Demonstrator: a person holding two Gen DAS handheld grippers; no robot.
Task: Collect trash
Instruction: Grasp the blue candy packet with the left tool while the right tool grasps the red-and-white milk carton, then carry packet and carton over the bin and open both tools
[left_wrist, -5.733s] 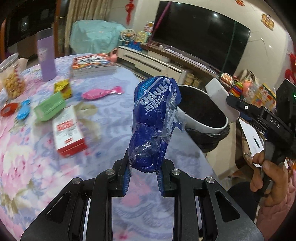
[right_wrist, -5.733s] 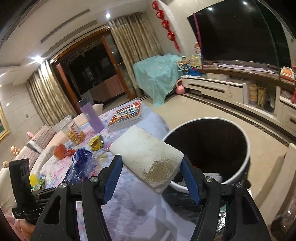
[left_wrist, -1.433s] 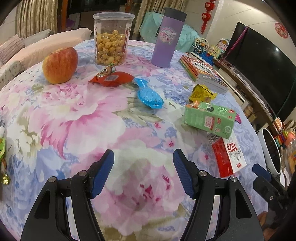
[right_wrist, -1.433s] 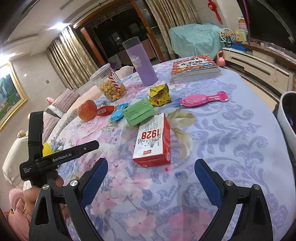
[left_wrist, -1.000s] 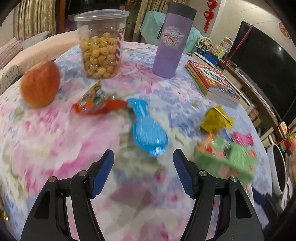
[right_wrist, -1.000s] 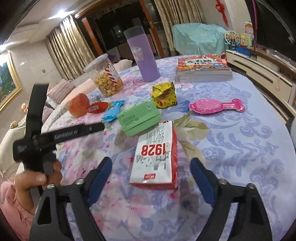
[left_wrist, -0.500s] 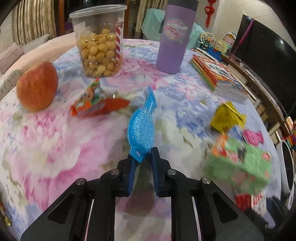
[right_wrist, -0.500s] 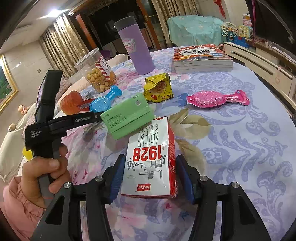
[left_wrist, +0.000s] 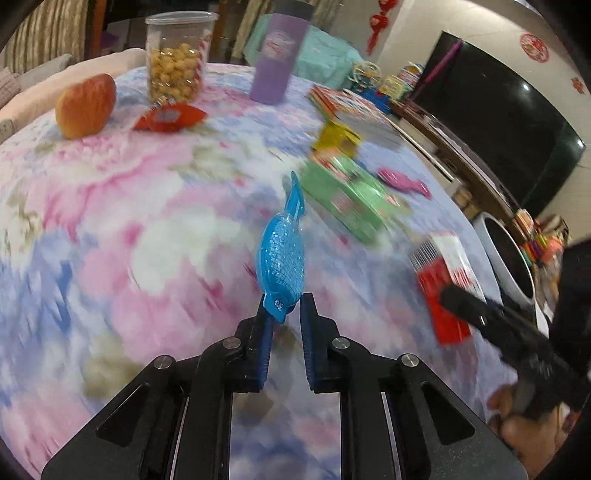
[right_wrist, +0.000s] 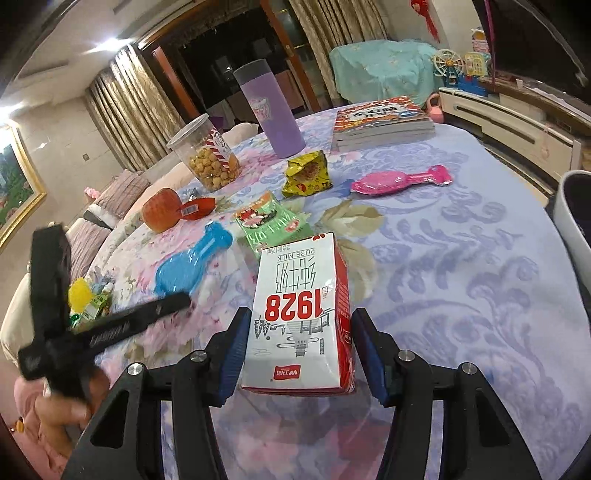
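Observation:
My left gripper (left_wrist: 283, 310) is shut on the tail end of a blue fish-shaped wrapper (left_wrist: 282, 254) and holds it above the flowered tablecloth (left_wrist: 129, 229). The wrapper also shows in the right wrist view (right_wrist: 190, 266). My right gripper (right_wrist: 297, 343) is shut on a white and red 1928 milk carton (right_wrist: 301, 314), which also shows in the left wrist view (left_wrist: 441, 284). A white trash bin (left_wrist: 508, 258) stands past the table's right edge; its rim shows in the right wrist view (right_wrist: 570, 214).
On the table lie a green carton (right_wrist: 269, 221), a yellow snack bag (right_wrist: 306, 175), a pink wrapper (right_wrist: 399, 181), a red wrapper (right_wrist: 195, 209), an apple (right_wrist: 162, 210), a snack jar (right_wrist: 205, 157), a purple tumbler (right_wrist: 271, 109) and books (right_wrist: 382, 120).
My left gripper has lifted the blue wrapper and swung right towards the bin. My right gripper holds the milk carton, now raised a little off the cloth.

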